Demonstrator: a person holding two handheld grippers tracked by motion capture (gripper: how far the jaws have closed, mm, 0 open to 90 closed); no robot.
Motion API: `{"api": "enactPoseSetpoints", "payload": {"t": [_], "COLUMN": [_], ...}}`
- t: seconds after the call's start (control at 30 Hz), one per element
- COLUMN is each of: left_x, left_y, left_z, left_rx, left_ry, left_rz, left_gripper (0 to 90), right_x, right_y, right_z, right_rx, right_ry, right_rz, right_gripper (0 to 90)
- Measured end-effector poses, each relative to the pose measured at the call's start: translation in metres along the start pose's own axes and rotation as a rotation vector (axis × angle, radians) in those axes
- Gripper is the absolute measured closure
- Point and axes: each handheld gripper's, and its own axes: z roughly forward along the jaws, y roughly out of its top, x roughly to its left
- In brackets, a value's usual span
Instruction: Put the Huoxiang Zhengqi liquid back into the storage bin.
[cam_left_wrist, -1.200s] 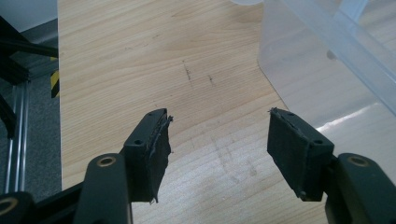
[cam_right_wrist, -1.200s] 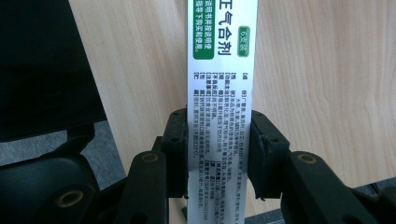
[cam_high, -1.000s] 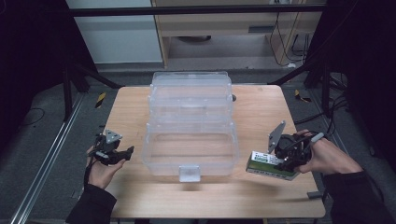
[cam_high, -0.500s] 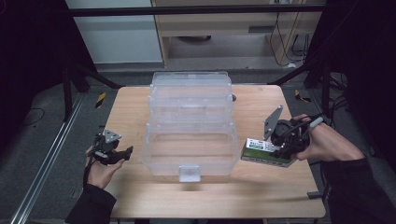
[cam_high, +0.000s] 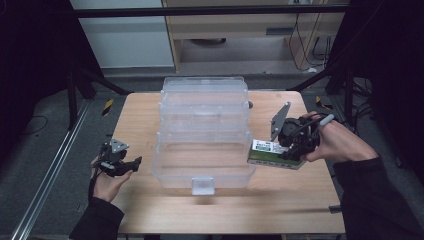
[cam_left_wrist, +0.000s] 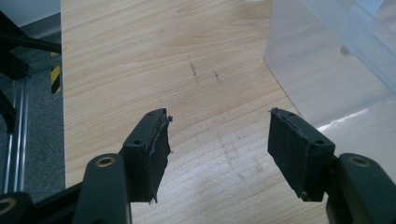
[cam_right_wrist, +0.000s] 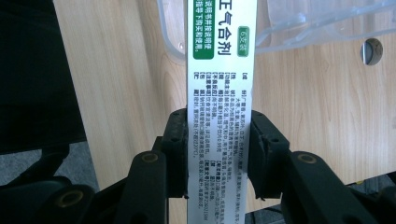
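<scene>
Wooden table (cam_high: 280, 210) with a clear plastic storage box (cam_high: 204, 150) standing open at its centre, lid (cam_high: 204, 97) raised toward the far edge. Right gripper (cam_high: 287, 150): jaws clamped on the long sides of a green-and-white printed carton (cam_high: 272, 153), which juts out past the fingertips toward the box's right wall. In the right gripper view the carton (cam_right_wrist: 219, 93) runs straight ahead between the jaws, its far end reaching over the box's clear rim (cam_right_wrist: 173, 46); bare wood lies on both sides of the jaws, and the table's edge falls away to the left of them. Left gripper (cam_high: 131, 164): jaws spread wide, nothing between them. In the left gripper view its pads (cam_left_wrist: 156, 149) hang over bare tabletop; the box's wall (cam_left_wrist: 317, 65) rises ahead and to the right of the jaws, near but not touching, while the table's edge and the floor rails (cam_left_wrist: 18, 121) lie off to their left. The strip of table nearer than the box is bare.
</scene>
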Motion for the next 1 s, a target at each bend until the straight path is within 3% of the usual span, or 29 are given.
{"api": "enactPoseSetpoints", "payload": {"t": [0.37,1.0], "left_x": [0.001,0.006], "left_y": [0.0,-0.001], "left_z": [0.0,-0.001], "left_rx": [0.001,-0.001], "left_ry": [0.0,0.003], "left_rz": [-0.002,-0.015], "left_gripper": [37.7,37.6], "right_x": [-0.011,-0.02], "right_y": [0.023,0.058], "right_z": [-0.004,0.008], "right_rx": [-0.022,-0.012], "right_ry": [-0.004,0.012], "right_rz": [-0.019,-0.076], "right_gripper": [63.5,63.5]}}
